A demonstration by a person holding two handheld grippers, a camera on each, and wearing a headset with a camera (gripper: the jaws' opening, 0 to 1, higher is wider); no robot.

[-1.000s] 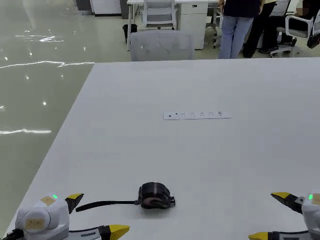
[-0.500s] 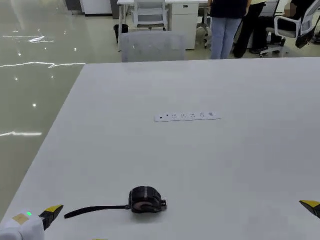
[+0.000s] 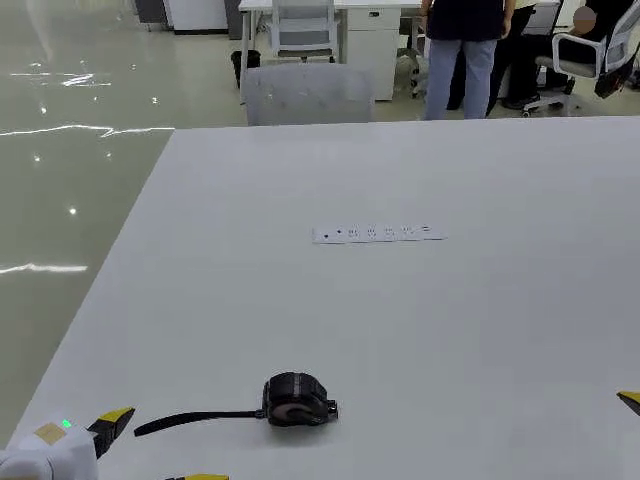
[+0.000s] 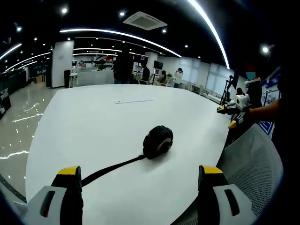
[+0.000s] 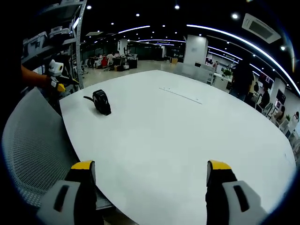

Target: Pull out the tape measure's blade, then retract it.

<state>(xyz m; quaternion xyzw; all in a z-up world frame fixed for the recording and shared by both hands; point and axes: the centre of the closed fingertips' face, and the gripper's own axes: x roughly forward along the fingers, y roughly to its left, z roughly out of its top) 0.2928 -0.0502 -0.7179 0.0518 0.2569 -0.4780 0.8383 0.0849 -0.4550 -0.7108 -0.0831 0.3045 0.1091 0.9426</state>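
A black tape measure (image 3: 298,400) lies near the front edge of the white table (image 3: 400,300), its black wrist strap (image 3: 195,421) trailing to the left. Its blade is not out. My left gripper (image 4: 140,180) stands open just short of the strap's end, with the tape measure (image 4: 158,140) ahead of it. In the head view it sits at the lower left corner (image 3: 150,450). My right gripper (image 5: 149,169) is open over the table's near edge, far from the tape measure (image 5: 101,101). One of its yellow fingertips (image 3: 630,398) peeks in at the head view's right edge.
A white socket strip (image 3: 377,234) is set flat in the table's middle. A grey chair back (image 3: 308,95) stands at the far edge. People stand by desks beyond (image 3: 462,50). A grey mesh chair (image 5: 33,154) is close to me.
The head camera tilted up and shifted, so both grippers slid toward the picture's lower corners. The tape measure and its strap lie as before on the table.
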